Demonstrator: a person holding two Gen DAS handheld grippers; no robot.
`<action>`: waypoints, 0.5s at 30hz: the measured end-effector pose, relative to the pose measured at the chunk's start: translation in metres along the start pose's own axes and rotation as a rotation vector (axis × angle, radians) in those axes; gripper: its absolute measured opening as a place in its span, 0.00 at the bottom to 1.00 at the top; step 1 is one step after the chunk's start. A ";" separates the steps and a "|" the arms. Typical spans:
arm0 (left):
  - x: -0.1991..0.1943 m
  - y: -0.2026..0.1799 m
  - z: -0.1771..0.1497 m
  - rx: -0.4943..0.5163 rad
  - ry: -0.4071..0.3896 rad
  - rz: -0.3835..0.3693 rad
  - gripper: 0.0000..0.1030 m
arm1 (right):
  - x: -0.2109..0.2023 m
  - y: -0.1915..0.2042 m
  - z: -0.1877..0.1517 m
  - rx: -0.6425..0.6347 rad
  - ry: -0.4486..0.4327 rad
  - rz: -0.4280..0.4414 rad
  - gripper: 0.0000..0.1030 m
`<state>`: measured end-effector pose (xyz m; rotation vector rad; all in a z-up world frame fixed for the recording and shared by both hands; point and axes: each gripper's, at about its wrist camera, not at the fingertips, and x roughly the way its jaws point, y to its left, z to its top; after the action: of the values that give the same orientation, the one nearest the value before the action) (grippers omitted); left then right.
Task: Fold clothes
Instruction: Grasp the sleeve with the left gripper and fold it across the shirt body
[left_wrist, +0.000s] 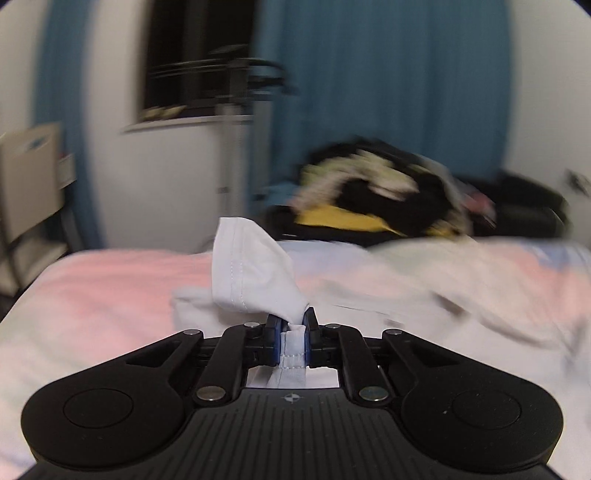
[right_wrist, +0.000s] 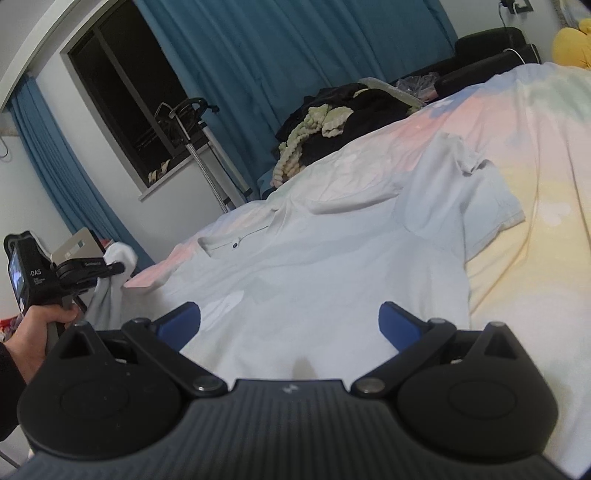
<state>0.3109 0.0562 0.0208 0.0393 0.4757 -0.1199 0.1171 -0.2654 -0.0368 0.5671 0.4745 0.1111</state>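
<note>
A white polo shirt lies spread on the bed, collar toward the far left, one sleeve out to the right. My left gripper is shut on a bunch of the shirt's white fabric, which stands up in front of the fingers with a hemmed edge showing. In the right wrist view that left gripper sits at the shirt's left side, held by a hand, with white cloth hanging from it. My right gripper hovers over the shirt's near part, jaws wide open, nothing between them.
The bed has a pastel pink and yellow cover. A pile of dark clothes with a cream knit piece lies at its far side. Behind stand blue curtains, a dark window and a metal stand.
</note>
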 end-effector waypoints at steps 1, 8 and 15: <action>-0.001 -0.015 -0.004 0.034 0.008 -0.032 0.12 | -0.001 -0.002 0.001 0.010 -0.003 -0.004 1.00; 0.012 -0.082 -0.051 0.116 0.103 -0.173 0.13 | -0.006 -0.013 0.007 0.057 -0.033 -0.017 1.00; 0.038 -0.087 -0.077 0.100 0.212 -0.194 0.71 | -0.003 -0.012 0.006 0.040 -0.027 -0.013 1.00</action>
<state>0.2988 -0.0290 -0.0658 0.1046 0.6849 -0.3323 0.1175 -0.2795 -0.0377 0.6044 0.4553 0.0817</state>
